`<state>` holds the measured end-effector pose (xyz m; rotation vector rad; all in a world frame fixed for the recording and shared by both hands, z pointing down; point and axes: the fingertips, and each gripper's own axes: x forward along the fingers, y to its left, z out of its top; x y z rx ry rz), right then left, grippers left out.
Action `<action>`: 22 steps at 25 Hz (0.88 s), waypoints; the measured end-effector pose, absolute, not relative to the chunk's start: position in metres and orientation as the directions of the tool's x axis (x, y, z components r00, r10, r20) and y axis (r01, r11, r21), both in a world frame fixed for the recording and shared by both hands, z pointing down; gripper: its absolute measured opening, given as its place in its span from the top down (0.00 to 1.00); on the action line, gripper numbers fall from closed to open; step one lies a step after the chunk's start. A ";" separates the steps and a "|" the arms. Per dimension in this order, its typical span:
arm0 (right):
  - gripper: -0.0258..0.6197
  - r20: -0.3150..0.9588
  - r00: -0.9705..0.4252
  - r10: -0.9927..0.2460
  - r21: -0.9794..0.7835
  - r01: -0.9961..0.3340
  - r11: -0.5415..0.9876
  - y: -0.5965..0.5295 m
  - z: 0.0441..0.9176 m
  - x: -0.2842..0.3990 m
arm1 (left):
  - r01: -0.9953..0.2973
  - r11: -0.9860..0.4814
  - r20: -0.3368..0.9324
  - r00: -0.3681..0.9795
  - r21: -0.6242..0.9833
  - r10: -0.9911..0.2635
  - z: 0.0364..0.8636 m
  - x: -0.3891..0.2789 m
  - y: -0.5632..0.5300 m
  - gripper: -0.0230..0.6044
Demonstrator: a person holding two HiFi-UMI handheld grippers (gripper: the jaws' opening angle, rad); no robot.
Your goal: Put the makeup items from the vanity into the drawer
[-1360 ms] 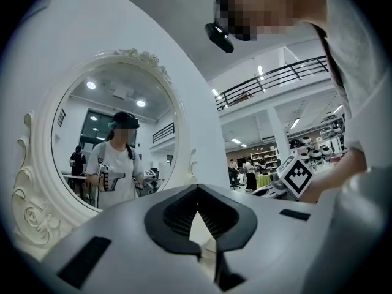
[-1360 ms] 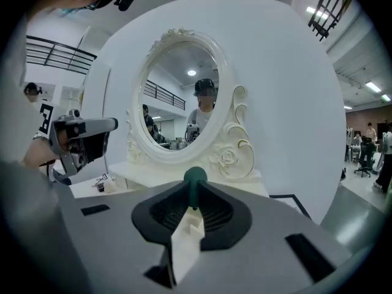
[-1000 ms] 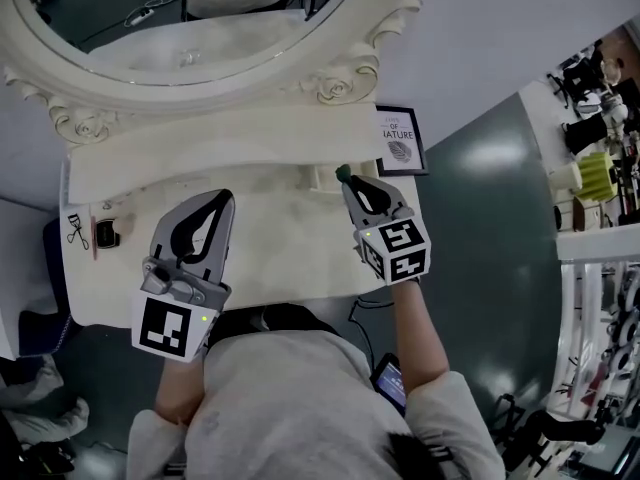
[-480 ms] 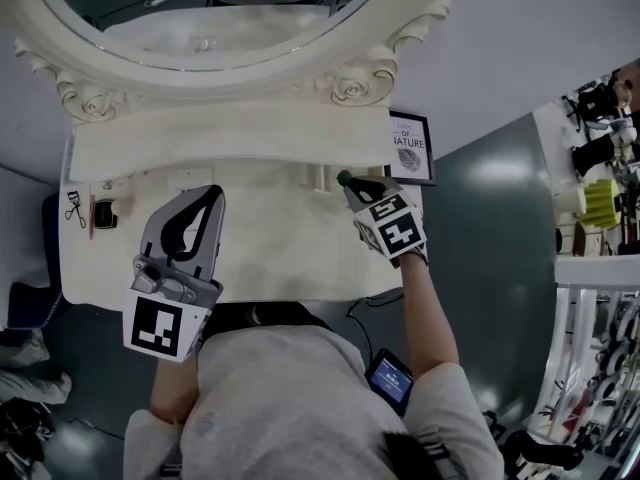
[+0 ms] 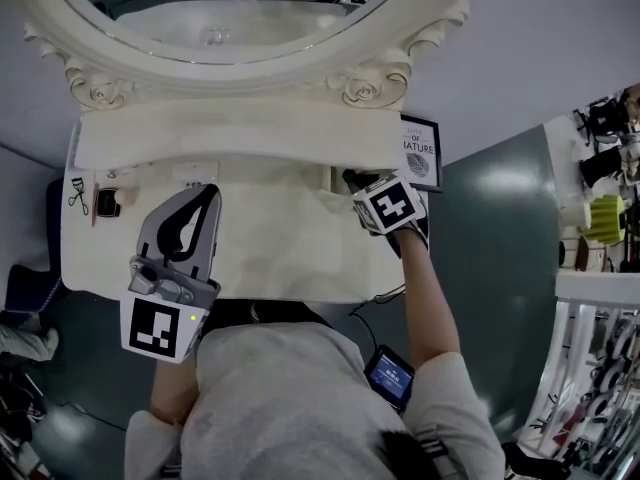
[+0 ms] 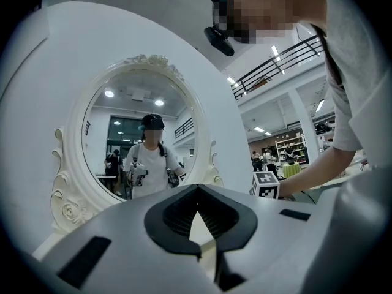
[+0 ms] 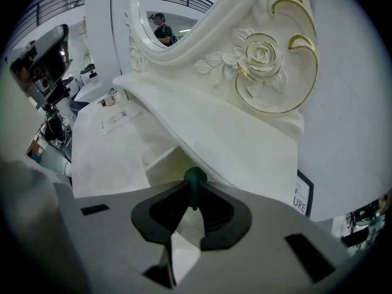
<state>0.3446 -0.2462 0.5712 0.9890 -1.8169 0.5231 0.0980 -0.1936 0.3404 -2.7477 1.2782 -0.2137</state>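
My right gripper (image 5: 352, 181) is shut on a small dark green makeup item (image 5: 348, 177), whose rounded end sticks out past the tips (image 7: 195, 177). It points steeply down over the open drawer (image 7: 160, 163) under the raised back shelf, at the right of the cream vanity top (image 5: 270, 233). My left gripper (image 5: 205, 194) hovers level over the middle left of the top, jaws together with nothing between them (image 6: 197, 190). A black eyelash curler (image 5: 77, 196) and a small dark item (image 5: 107, 204) lie at the top's far left end.
An oval mirror (image 5: 230, 28) in a carved cream frame stands behind the shelf. A framed print (image 5: 420, 152) leans against the wall right of the vanity. Flat pale items (image 7: 117, 119) lie on the far part of the top. A phone (image 5: 390, 378) hangs at the person's waist.
My right gripper has sunk and tipped downward with the green item, closer to the drawer opening. The left gripper has stayed almost where it was.
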 end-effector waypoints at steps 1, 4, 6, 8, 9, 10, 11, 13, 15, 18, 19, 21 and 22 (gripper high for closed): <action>0.87 0.897 -0.195 -0.397 0.075 -0.817 0.572 -0.247 0.572 0.345 | -0.754 -0.639 0.086 0.634 -0.153 -0.769 0.341 0.097 -0.193 0.94; 0.87 0.900 -0.195 -0.390 0.057 -0.835 0.548 -0.248 0.574 0.346 | -0.760 -0.631 0.092 0.625 -0.153 -0.775 0.343 0.094 -0.192 0.94; 0.87 0.901 -0.193 -0.389 0.045 -0.850 0.526 -0.248 0.575 0.347 | -0.766 -0.625 0.088 0.619 -0.151 -0.781 0.342 0.091 -0.192 0.94; 0.87 0.900 -0.189 -0.393 0.040 -0.861 0.506 -0.248 0.576 0.349 | -0.769 -0.621 0.086 0.615 -0.152 -0.784 0.342 0.090 -0.192 0.94; 0.86 0.899 -0.188 -0.396 0.039 -0.865 0.499 -0.248 0.576 0.349 | -0.769 -0.620 0.084 0.615 -0.154 -0.784 0.341 0.089 -0.192 0.94; 0.86 0.896 -0.189 -0.401 0.038 -0.869 0.494 -0.248 0.576 0.350 | -0.769 -0.621 0.081 0.616 -0.155 -0.783 0.341 0.089 -0.192 0.94; 0.85 0.894 -0.191 -0.406 0.036 -0.872 0.488 -0.248 0.575 0.350 | -0.768 -0.622 0.080 0.617 -0.157 -0.783 0.340 0.090 -0.191 0.94; 0.83 0.889 -0.194 -0.414 0.029 -0.879 0.475 -0.248 0.575 0.351 | -0.765 -0.624 0.082 0.619 -0.158 -0.781 0.341 0.090 -0.190 0.94; 0.81 0.886 -0.196 -0.419 0.021 -0.888 0.460 -0.248 0.574 0.352 | -0.765 -0.624 0.086 0.619 -0.158 -0.780 0.341 0.090 -0.189 0.94; 0.79 0.881 -0.199 -0.430 0.011 -0.899 0.438 -0.248 0.573 0.354 | -0.766 -0.623 0.087 0.617 -0.160 -0.782 0.341 0.088 -0.187 0.94; 0.78 0.878 -0.201 -0.434 0.006 -0.903 0.431 -0.248 0.572 0.354 | -0.766 -0.622 0.086 0.617 -0.161 -0.782 0.340 0.088 -0.187 0.94; 0.75 0.874 -0.203 -0.442 -0.003 -0.910 0.414 -0.248 0.572 0.355 | -0.766 -0.621 0.084 0.617 -0.163 -0.783 0.340 0.086 -0.185 0.94; 0.74 0.873 -0.202 -0.444 -0.005 -0.914 0.406 -0.247 0.571 0.356 | -0.766 -0.621 0.083 0.617 -0.164 -0.783 0.340 0.086 -0.185 0.94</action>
